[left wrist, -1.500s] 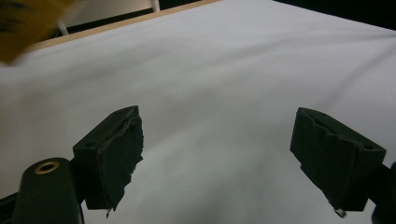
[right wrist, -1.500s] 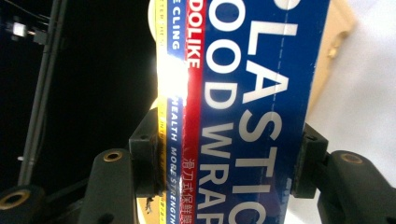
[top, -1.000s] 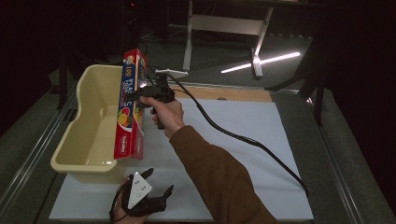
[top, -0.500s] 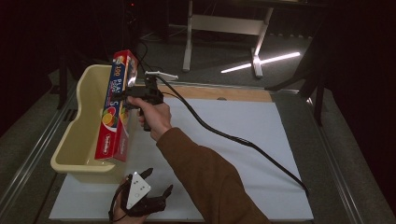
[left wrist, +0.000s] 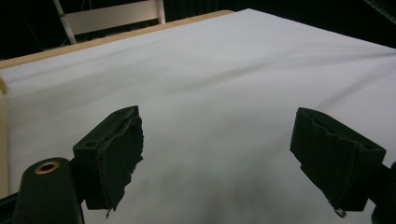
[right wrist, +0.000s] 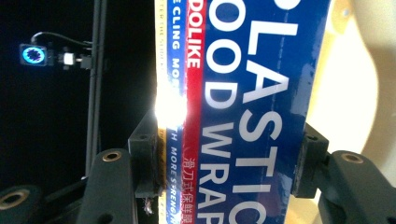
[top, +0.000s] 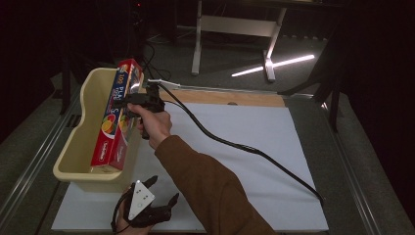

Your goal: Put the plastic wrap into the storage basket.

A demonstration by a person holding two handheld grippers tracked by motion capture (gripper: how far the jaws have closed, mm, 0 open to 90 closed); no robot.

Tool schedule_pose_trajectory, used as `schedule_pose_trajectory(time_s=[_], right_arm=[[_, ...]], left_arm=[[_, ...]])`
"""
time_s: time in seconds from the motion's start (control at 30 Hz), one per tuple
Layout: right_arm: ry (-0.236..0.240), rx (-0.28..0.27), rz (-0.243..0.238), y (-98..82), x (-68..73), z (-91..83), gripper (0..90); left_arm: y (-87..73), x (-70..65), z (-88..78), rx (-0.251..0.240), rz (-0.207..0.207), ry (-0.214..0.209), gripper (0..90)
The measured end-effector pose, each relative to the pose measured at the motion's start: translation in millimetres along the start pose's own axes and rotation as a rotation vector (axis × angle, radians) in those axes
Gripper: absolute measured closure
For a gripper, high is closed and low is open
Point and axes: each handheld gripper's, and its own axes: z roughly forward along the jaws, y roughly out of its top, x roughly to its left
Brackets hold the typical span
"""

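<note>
High view: right tongs [top: 128,99] clamped across the middle of a long plastic wrap box [top: 116,117], red and blue. Box tilted, lower end down inside the cream plastic tub [top: 80,142] at the left edge of the desk [top: 254,147], upper end leaning out above the tub's far right rim. Black cable [top: 235,144] trailing from these tongs across the white sheet to the right. Left tongs [top: 164,203] resting low near the front edge of the desk, just in front of the tub, holding nothing.

Left gripper view: jaws standing wide apart, with bare white sheet between them. No object near the pads [left wrist: 116,158].

Right gripper view: both pads [right wrist: 148,161] pressed on the two narrow sides of the box, blue face with white letters "PLASTIC FOOD WRAP" toward the camera. Cream wall of the tub [right wrist: 355,84] visible to the right of the box.

Possible troubles, as a judgement: grip only at the middle of a long box, so a swing or slip around the pads if the lower end catches on the tub floor. Release while so steeply tilted: likely a fall against the rim, or a tip over the right wall onto the desk. Too hard a push down: perhaps a shift of the light tub, since the other tongs give it no support.
</note>
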Motion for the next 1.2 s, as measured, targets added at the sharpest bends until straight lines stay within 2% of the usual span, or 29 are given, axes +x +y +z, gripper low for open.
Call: schedule_pose_trajectory(time_s=[0.03,0.3,0.5,0.97,1.2], right_arm=[[-0.018,-0.004,0.000,1.0,-1.7,0.8,42.1],[-0.029,-0.007,-0.009,1.4,-1.3,3.3,41.8],[-0.058,-0.013,-0.019,0.7,0.6,8.2,41.5],[-0.077,-0.010,-0.019,-1.8,2.4,12.7,40.6],[-0.101,-0.013,0.015,-1.9,-2.3,18.8,40.6]], left_arm=[[0.0,0.0,0.1,0.000,-0.001,-0.001,17.0],[-0.2,-0.2,0.1,0.002,-0.001,-0.002,17.0],[0.0,0.0,-0.2,-0.002,-0.003,0.000,17.0],[-0.4,0.3,-0.7,-0.005,-0.006,0.003,17.0],[-0.5,0.5,-1.4,-0.007,-0.009,0.002,17.0]])
